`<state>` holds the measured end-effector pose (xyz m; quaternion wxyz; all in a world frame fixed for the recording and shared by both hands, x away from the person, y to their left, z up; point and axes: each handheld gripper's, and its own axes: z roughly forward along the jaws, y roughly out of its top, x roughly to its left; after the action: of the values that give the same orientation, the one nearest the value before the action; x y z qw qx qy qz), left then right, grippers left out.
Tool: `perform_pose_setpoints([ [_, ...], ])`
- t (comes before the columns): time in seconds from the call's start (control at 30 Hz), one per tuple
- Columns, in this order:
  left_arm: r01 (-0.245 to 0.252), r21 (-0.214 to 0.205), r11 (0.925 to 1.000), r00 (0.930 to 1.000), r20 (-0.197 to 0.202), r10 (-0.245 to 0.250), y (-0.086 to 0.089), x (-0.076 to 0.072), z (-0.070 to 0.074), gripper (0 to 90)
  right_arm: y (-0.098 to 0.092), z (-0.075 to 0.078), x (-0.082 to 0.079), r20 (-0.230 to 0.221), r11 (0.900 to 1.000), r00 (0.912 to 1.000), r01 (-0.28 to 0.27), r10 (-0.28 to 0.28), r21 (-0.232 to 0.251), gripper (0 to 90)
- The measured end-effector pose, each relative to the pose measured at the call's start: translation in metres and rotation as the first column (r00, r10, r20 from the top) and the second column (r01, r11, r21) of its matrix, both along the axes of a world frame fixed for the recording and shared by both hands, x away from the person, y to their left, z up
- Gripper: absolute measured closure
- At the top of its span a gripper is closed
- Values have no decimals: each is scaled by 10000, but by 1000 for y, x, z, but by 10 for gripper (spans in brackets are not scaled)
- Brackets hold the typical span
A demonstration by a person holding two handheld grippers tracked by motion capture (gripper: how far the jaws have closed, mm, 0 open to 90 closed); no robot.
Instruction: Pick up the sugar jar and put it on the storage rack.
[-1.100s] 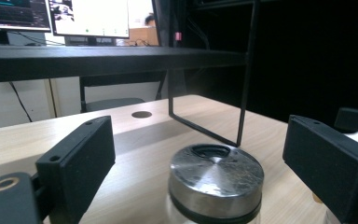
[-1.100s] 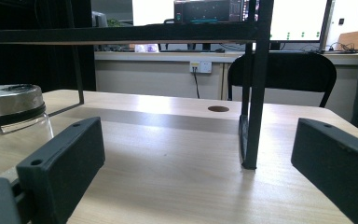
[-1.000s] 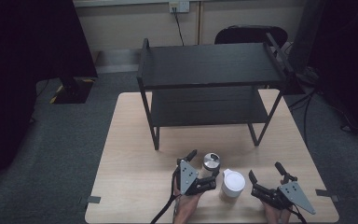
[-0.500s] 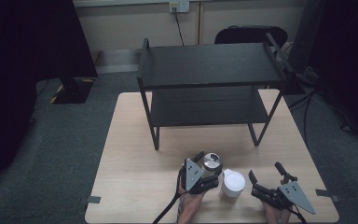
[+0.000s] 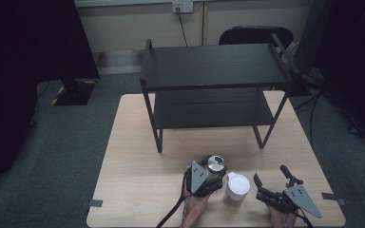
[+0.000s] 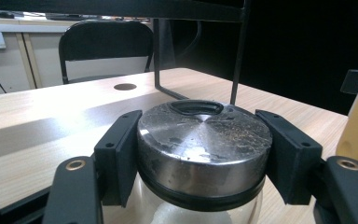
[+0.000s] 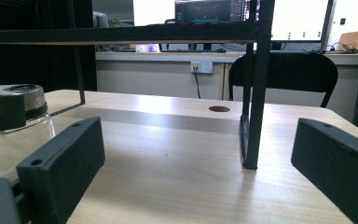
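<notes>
A glass jar point(image 5: 215, 165) with a brushed steel lid point(image 6: 204, 135) stands on the wooden table point(image 5: 133, 156) near the front edge. It holds something white. My left gripper point(image 5: 212, 174) has just been closing and is now shut on the jar, its pads point(image 6: 121, 156) pressed against both sides of the lid. Just right of the jar sits a white container point(image 5: 237, 186). Further right, my right gripper point(image 5: 270, 175) rests low at the table's front with its jaws wide open and nothing between them point(image 7: 198, 158). From its view the jar point(image 7: 21, 109) stands at the far left.
A black two-level shelf rack point(image 5: 214, 71) stands on the far half of the table, and one of its legs point(image 7: 254, 93) rises just ahead of the right gripper. A black chair point(image 5: 254, 35) sits behind the table. A round hole point(image 7: 219, 108) is in the tabletop.
The left gripper has slid forward around the jar and its jaws have closed on the lid. The right gripper has stayed where it was, open.
</notes>
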<state>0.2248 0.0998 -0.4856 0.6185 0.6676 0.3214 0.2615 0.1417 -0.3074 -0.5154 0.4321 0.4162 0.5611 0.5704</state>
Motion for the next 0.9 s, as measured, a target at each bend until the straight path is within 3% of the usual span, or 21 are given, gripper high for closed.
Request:
perform_pose_setpoints([
  [0.7,-19,79,10000,9999,-118,19,1,-1,5,355,0,0,0,0,10000,10000,-4,4,27,15],
  [0.9,-5,-2,10000,10000,31,5,5,-1,9,355,0,0,0,2,10000,10000,-8,8,15,15],
])
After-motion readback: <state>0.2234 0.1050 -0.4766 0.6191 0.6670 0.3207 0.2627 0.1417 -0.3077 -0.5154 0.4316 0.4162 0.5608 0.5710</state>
